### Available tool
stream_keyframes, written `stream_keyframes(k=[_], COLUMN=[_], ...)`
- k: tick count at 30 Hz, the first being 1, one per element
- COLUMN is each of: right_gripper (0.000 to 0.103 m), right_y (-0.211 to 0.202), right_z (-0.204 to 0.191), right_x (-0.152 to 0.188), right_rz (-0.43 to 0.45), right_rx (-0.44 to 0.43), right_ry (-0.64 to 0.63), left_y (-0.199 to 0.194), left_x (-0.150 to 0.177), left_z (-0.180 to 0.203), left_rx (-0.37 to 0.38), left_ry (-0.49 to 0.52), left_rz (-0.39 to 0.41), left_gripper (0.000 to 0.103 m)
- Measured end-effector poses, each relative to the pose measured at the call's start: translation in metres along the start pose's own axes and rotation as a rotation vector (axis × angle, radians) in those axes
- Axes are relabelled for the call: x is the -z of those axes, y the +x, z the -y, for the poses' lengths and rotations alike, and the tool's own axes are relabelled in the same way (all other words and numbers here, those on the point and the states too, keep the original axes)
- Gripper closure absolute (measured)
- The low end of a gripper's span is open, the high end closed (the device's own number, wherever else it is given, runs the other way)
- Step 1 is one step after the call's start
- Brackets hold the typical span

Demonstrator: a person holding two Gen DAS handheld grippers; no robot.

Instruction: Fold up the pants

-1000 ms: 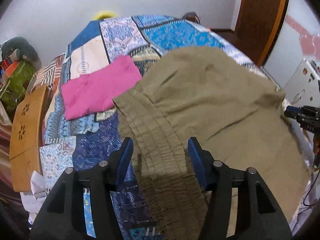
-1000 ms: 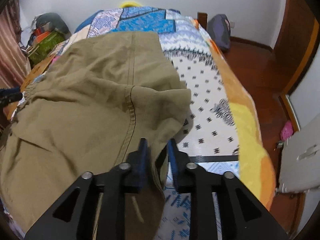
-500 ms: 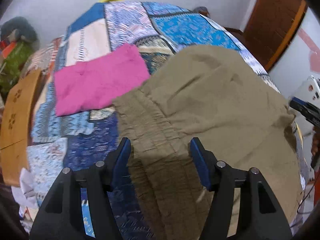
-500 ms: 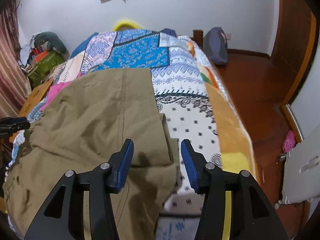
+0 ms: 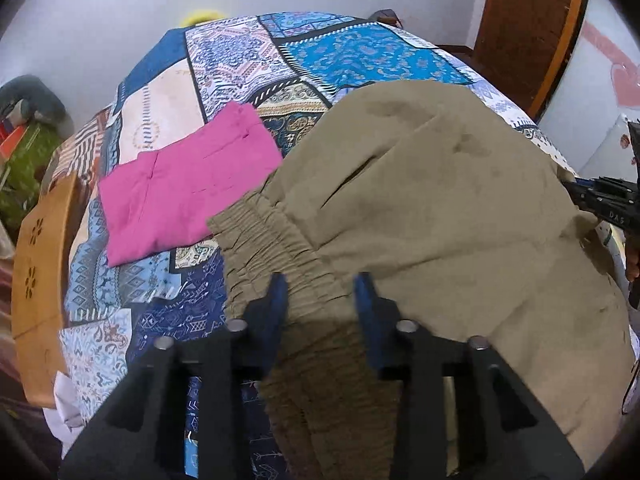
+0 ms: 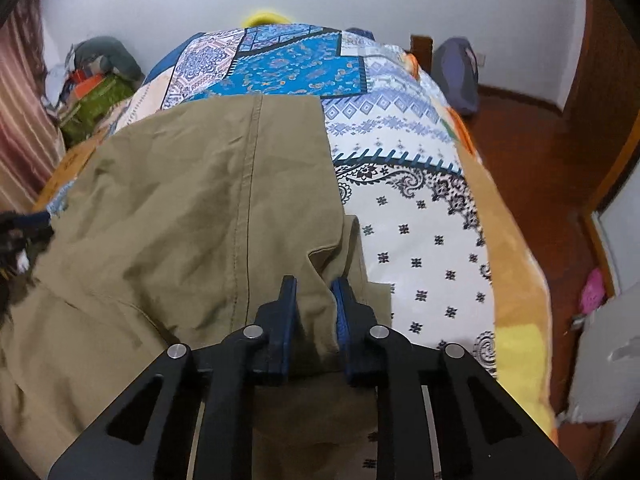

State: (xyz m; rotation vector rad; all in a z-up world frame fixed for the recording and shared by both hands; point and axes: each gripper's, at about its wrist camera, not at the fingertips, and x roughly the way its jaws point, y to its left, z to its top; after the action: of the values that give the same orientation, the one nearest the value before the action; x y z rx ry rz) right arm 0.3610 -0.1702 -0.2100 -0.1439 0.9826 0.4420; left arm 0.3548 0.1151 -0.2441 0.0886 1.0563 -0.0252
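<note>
Khaki pants (image 5: 420, 200) lie spread on a patchwork bedspread (image 5: 240, 56). Their ribbed elastic waistband (image 5: 272, 240) runs toward my left gripper (image 5: 322, 292), whose blue fingers straddle it with a wide gap; the gripper is open. In the right wrist view the pants (image 6: 192, 208) cover the left half of the bed. My right gripper (image 6: 314, 292) has its fingers close together around a raised fold at the pants' right edge. The right gripper also shows at the right edge of the left wrist view (image 5: 604, 204).
A folded pink garment (image 5: 184, 188) lies on the bed left of the pants. A wooden board (image 5: 40, 264) stands at the bed's left side. Bags and clutter (image 6: 96, 84) sit by the far wall. A wooden floor (image 6: 532, 152) lies right of the bed.
My right gripper opened half a second ago and has now closed again on a fold at the pants' right edge. My left gripper stayed open over the waistband and narrowed slightly.
</note>
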Motion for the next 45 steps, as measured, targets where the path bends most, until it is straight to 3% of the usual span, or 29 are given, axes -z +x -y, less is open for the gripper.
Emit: stream_keyframes(k=[4, 11, 15, 17, 19, 24, 26, 28, 33, 37, 45], right_gripper=[0.092, 0.09, 0.079, 0.07, 0.054, 0.045, 0.039, 0.034, 0.033, 0.033, 0.033], right_y=[-0.003, -0.004, -0.022, -0.035, -0.047, -0.056, -0.051, -0.041, -0.006, 0.032, 0.098], right_z=[-0.003, 0.001, -0.003, -0.004, -0.002, -0.004, -0.005, -0.004, -0.005, -0.004, 0.008], right_x=[0.005, -0.003, -0.008, -0.014, -0.024, -0.054, -0.067, -0.079, -0.102, -0.119, -0.141], right_rz=[0.005, -0.038, -0.037, 0.001, 0.051, 0.128, 0.137, 0.145, 0.131, 0.07, -0.066], right_rx=[0.056, 0.05, 0.045, 0.057, 0.054, 0.036, 0.016, -0.002, 0.027, 0.021, -0.081], right_ry=[-0.03, 0.017, -0.016, -0.028, -0.019, -0.013, -0.008, -0.004, -0.025, -0.058, 0.016], left_y=[-0.002, 0.005, -0.017, -0.025, -0.029, -0.017, -0.005, 0.007, 0.039, 0.064, 0.088], left_x=[-0.001, 0.001, -0.001, -0.004, -0.01, -0.028, -0.035, -0.04, -0.047, -0.049, -0.051], left_z=[0.002, -0.011, -0.024, -0.032, -0.043, -0.068, -0.074, -0.079, -0.084, -0.087, -0.096], left_rx=[-0.088, -0.019, 0.034, 0.027, 0.012, 0.001, 0.012, 0.01, 0.034, 0.035, 0.146], left_ry=[0.027, -0.023, -0.069, -0.092, -0.12, -0.185, -0.211, -0.233, -0.25, -0.255, -0.323], left_rz=[0.027, -0.013, 0.016, 0.037, 0.051, 0.043, 0.022, -0.005, -0.058, -0.1, -0.132], left_gripper=[0.069, 0.063, 0.056, 0.047, 0.045, 0.042, 0.035, 0.034, 0.033, 0.033, 0.033])
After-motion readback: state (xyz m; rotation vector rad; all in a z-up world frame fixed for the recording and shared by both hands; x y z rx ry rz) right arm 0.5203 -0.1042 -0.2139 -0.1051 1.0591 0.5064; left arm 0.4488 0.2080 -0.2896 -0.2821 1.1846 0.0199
